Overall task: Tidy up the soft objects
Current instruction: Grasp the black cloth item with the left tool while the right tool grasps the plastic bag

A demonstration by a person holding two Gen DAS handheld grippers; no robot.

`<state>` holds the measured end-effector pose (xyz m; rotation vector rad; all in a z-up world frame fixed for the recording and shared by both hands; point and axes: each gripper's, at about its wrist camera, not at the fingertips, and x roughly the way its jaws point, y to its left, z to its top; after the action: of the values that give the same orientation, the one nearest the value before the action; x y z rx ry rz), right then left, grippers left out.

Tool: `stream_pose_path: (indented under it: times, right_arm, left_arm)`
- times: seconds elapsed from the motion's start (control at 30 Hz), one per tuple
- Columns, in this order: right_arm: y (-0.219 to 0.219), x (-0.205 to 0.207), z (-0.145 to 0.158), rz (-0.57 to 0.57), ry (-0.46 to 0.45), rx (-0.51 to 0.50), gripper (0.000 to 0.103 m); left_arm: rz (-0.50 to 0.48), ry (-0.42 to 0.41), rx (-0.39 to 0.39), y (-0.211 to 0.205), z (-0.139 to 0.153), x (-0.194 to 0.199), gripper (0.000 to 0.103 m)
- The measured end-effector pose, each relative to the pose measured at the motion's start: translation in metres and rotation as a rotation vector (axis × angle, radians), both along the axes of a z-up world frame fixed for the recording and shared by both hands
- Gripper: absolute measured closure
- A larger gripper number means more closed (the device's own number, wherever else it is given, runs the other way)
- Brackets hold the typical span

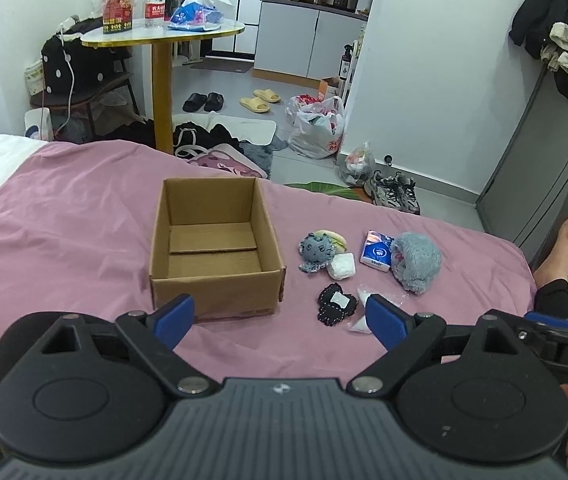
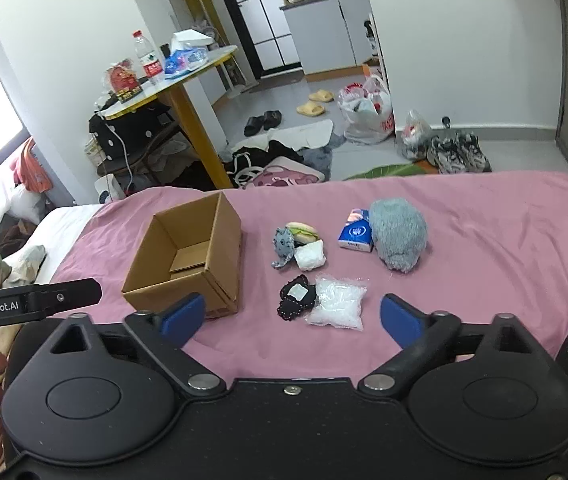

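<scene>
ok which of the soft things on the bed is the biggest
The fluffy grey-blue plush, farthest right in the group, beside the blue tissue pack. It clearly outsizes the small octopus toy, the black pouch and the clear bag.

Matt cardboard box point(image 1: 216, 248); fuzzy grey plush point(image 1: 417, 260).

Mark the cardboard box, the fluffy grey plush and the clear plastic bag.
open brown cardboard box point(image 1: 220, 294), left wrist view: near outer wall.
fluffy grey-blue plush point(image 2: 399, 238), right wrist view: middle of its fur.
clear plastic bag of white filling point(image 2: 337, 302), right wrist view: centre of the bag.
</scene>
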<state>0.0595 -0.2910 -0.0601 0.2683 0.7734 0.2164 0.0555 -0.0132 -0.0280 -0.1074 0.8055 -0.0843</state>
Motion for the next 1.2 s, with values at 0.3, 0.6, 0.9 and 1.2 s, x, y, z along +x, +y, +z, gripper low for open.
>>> stream_pose_path:
  times: [0.3,0.6,0.9,1.2]
  right_arm:
    - [-0.012,0.023,-0.036,-0.039,0.07,0.078,0.038]
    - [-0.025,0.046,-0.067,-0.075,0.138,0.15,0.061]
    - [-0.029,0.065,-0.093,-0.085,0.179,0.211,0.063]
    - [-0.034,0.087,-0.125,-0.105,0.254,0.227,0.063]
  left_arm:
    - [-0.011,0.053,-0.04,-0.013,-0.029,0.03,0.027]
    - [-0.022,0.116,-0.056,-0.034,-0.057,0.059,0.045]
    - [-0.03,0.171,-0.054,-0.054,-0.088,0.09,0.06]
    - [-0.035,0.223,-0.056,-0.069,-0.121,0.12,0.07]
